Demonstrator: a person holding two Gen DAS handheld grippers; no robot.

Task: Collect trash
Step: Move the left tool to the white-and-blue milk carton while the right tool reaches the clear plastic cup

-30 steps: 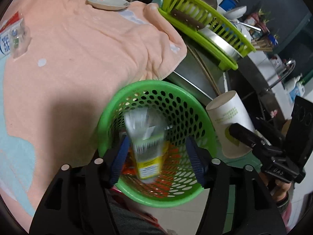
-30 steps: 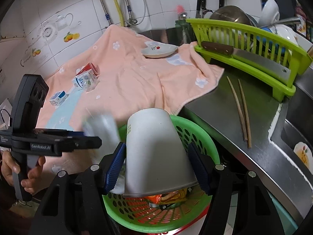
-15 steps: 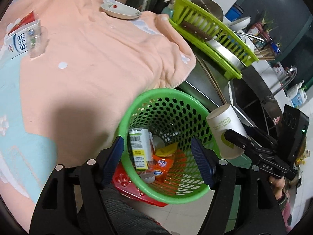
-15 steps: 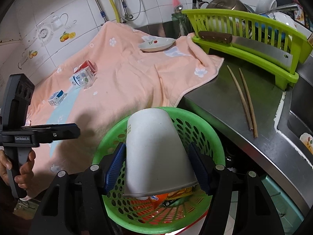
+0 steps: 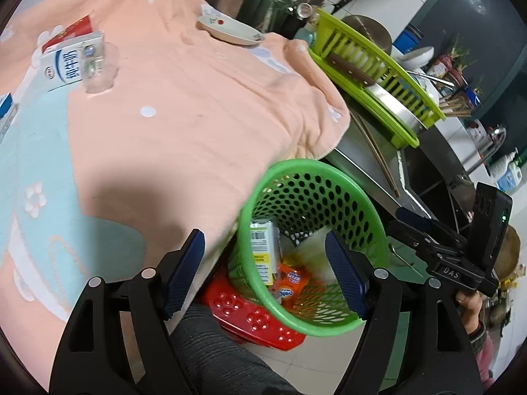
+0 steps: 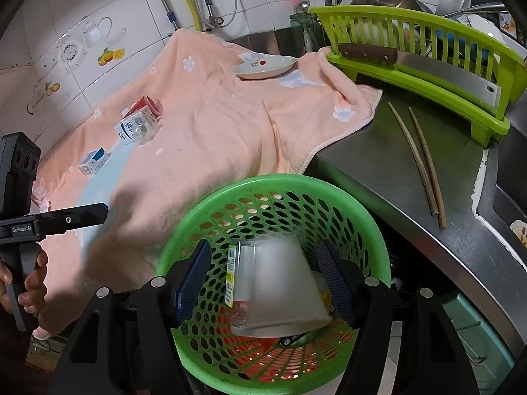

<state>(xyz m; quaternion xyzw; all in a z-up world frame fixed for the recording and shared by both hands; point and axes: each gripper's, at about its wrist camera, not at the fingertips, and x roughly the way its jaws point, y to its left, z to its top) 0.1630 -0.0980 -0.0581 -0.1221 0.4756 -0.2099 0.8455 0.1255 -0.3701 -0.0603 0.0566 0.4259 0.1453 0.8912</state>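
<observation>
The green perforated basket point(image 6: 273, 283) sits at six o'clock off the counter edge, over a red basket point(image 5: 250, 316). The right gripper point(image 6: 263, 283) hangs above it, jaws opening; a blurred white paper cup point(image 6: 280, 289) lies between the pads, apart from both, inside the basket. A yellow-labelled carton point(image 5: 263, 247) and orange wrappers point(image 5: 291, 281) lie at the bottom. The left gripper point(image 5: 266, 263), jaws opening, holds nothing. On the peach towel point(image 5: 197, 98) at ten o'clock remain a milk carton point(image 5: 69, 65) and a clear plastic cup point(image 5: 98, 69).
</observation>
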